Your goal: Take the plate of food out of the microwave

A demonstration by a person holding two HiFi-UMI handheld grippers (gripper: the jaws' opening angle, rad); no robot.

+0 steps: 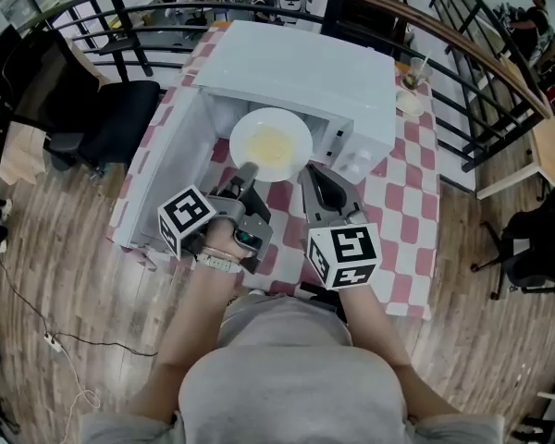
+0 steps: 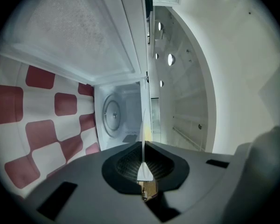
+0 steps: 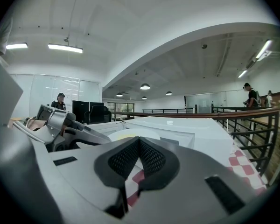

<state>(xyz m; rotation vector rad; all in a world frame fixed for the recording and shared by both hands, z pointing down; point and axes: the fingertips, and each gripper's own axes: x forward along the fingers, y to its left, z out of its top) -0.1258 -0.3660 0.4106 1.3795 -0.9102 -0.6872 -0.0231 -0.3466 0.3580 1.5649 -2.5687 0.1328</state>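
The left tongs (image 1: 247, 169) are clamped on the near rim of the single white plate (image 1: 271, 143) of yellow food, holding it at the mouth of the one white microwave (image 1: 305, 72), whose door (image 1: 157, 169) stands open. The right tongs (image 1: 313, 176) are closed on nothing, just beside the plate over the red-and-white checked worktop (image 1: 402, 202).

Checked tablecloth (image 1: 402, 197), black chair (image 1: 120, 114) — curved railing (image 1: 486, 109).
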